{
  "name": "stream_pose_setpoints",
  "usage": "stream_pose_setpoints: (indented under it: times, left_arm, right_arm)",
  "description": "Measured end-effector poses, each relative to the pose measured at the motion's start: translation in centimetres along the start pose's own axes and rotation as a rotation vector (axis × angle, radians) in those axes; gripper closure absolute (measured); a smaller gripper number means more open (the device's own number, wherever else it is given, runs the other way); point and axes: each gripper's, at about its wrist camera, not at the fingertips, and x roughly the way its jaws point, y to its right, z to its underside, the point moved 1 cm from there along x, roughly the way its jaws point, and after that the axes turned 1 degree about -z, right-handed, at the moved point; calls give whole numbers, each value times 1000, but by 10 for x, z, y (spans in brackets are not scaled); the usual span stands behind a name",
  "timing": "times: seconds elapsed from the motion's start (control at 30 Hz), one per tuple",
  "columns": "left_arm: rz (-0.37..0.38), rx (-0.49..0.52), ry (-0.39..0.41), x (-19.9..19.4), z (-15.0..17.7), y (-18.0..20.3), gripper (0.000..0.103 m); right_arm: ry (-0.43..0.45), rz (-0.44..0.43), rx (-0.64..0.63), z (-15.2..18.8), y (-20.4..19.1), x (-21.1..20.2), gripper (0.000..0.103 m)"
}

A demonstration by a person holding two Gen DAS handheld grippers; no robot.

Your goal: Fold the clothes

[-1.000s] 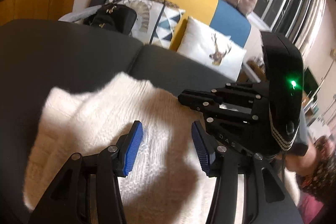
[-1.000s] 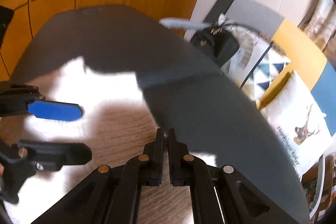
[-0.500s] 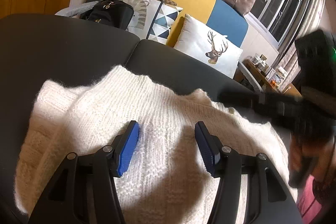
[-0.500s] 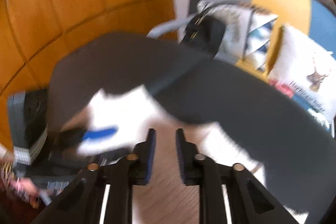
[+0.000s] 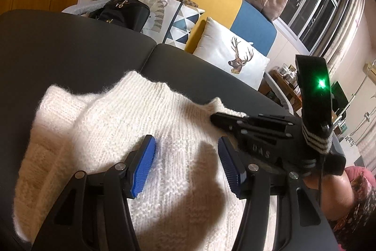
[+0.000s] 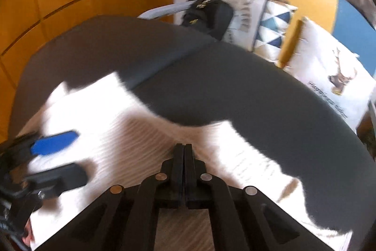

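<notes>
Sweater lies spread on my dark table, white knit bunched at its left end, with the couch cushions well behind it. My left gripper hovers over the middle of the knit with its blue pads standing moderately apart and nothing pinched between them. My right gripper has its fingers pressed flat together; they have just been closing, and I see no cloth caught in them. It points at the sweater's far edge from the right side.

I judge the fold is being set up, not yet gripped. To do it well I would spread the right fingers again, slide the lower one under the knit's edge, and pinch one layer only. The left should press or pinch the centre line so the loose, stretchy knit does not drag along. Right view is blurred, so I would slow down first.
</notes>
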Motion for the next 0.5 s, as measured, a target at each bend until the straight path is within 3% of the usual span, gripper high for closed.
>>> stream_pose_setpoints:
  times: [0.03,0.1,0.2,0.23,0.33,0.5]
  left_arm:
    - [0,-1,1,0,0,0,45]
    - [6,-6,3,-1,0,-2,44]
    - [13,-16,1,-1,0,-3,44]
    - [5,-12,0,-1,-1,-2,44]
    - [-67,49,7,-4,-3,12,44]
    - [-112,223,46,-6,-5,44,44]
  right_arm:
    - [12,-1,21,0,3,-2,103]
    - [73,6,115,3,18,-21,88]
    - [173,-87,297,15,42,-66,86]
    - [176,-82,315,21,41,-79,86]
    - [136,-51,291,46,31,-104,85]
    - [103,-8,187,77,11,-106,85]
